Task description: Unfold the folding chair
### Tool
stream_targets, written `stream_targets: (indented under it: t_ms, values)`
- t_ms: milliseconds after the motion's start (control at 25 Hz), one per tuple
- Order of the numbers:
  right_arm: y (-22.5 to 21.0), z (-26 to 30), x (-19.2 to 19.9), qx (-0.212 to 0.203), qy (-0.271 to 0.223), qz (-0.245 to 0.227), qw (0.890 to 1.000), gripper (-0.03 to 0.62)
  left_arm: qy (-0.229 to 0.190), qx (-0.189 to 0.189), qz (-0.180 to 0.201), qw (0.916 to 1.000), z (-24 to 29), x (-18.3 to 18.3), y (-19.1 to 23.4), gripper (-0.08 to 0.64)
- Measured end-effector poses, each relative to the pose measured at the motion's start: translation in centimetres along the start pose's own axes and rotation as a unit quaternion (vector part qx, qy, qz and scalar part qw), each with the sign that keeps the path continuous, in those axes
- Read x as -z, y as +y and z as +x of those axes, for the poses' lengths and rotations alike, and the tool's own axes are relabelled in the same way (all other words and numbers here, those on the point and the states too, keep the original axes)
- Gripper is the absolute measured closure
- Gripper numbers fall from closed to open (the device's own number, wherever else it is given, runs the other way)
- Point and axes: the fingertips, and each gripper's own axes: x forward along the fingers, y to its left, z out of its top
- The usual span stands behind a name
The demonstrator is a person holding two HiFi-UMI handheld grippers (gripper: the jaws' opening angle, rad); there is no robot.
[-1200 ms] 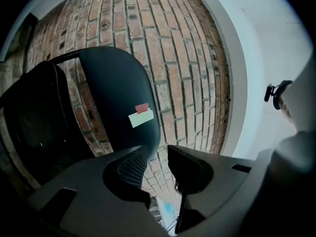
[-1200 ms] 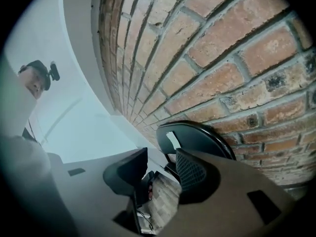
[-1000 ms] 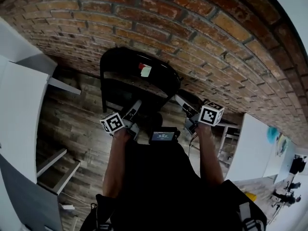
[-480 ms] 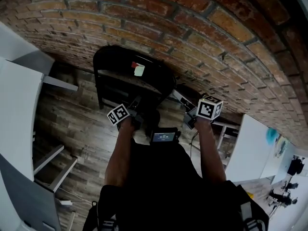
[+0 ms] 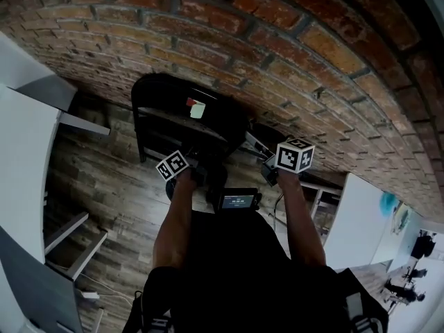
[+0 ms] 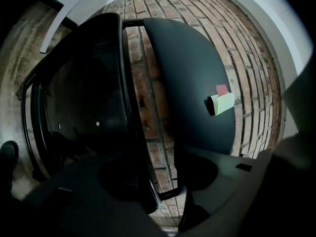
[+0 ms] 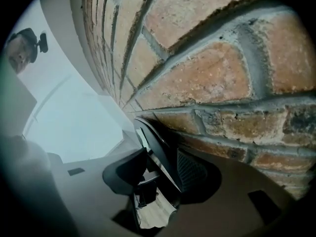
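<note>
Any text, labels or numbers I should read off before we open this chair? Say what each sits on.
No text is readable.
Pale green tag and red tag on the folding chair: no print visible.
Small screen on the person's front: lit lines, too small to read.
Marker cubes: square patterns only, no letters.

Dim, strongly bowed wide-angle pictures with black corners; the black chair (image 5: 166,92) sinks into shadow, and close parts are blurred.
</note>
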Motion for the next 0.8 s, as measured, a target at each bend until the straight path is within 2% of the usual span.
stream_targets:
  t_ms: [160, 280, 600, 800]
  values:
    - [-0.7, 1.0, 0.2, 0.012, 0.011, -0.013, 1.000, 0.410, 0.006, -0.007, -0.017, 0.9998, 0.0, 0.1, 0.8, 0.441]
    - [-0.8, 1.8, 0.0, 0.021, 0.016, -0.032, 0.999, 0.407, 0.006, -0.015, -0.029, 0.9994, -0.1, 0.2, 1.2, 0.495]
    - [-0.6, 4.4, -1.0, 0.020, 0.029, -0.110, 0.993, 0.407, -0.003, -0.018, -0.028, 0.9994, 0.0, 0.1, 1.2, 0.508]
    - [0.1, 4.3, -0.5, 0.017, 0.066, -0.202, 0.977, 0.407, -0.007, -0.008, -0.043, 0.9990, 0.0, 0.1, 1.0, 0.506]
